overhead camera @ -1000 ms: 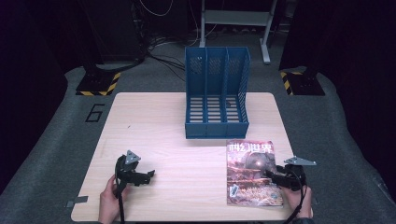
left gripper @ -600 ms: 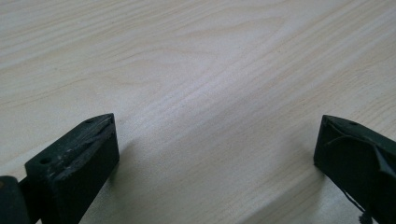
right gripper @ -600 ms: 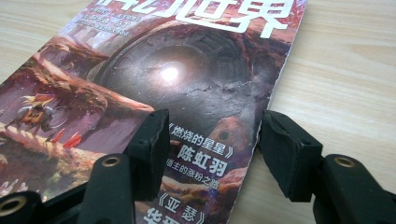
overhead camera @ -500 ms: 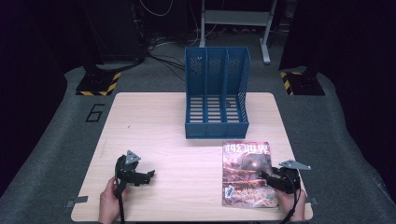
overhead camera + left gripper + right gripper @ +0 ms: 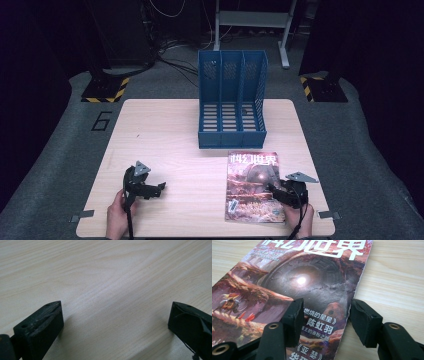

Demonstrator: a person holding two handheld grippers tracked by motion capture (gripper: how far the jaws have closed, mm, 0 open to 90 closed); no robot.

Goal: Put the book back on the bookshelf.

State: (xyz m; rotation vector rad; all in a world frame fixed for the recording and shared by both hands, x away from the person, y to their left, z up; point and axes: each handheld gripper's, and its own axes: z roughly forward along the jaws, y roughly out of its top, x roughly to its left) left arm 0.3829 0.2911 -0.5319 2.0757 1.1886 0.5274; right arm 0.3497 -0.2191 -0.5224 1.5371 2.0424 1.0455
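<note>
A magazine (image 5: 252, 185) with a dark, reddish science-fiction cover lies flat on the right front of the wooden table (image 5: 165, 130). My right gripper (image 5: 271, 188) sits low at its right edge, jaws apart. In the right gripper view (image 5: 325, 305) the left jaw rests over the magazine cover (image 5: 299, 282) and the right jaw stands just off the page edge, on bare wood. My left gripper (image 5: 161, 187) rests at the front left, open. In the left gripper view (image 5: 116, 305) nothing but wood lies between its wide jaws.
A blue three-slot file holder (image 5: 232, 100) stands upright at the back centre of the table, its open slots facing forward. Bare wood stretches between the two grippers. The table's front edge runs just behind both hands.
My right gripper has slid left, and the magazine has shifted left with it across the table. The left gripper has stayed still.
</note>
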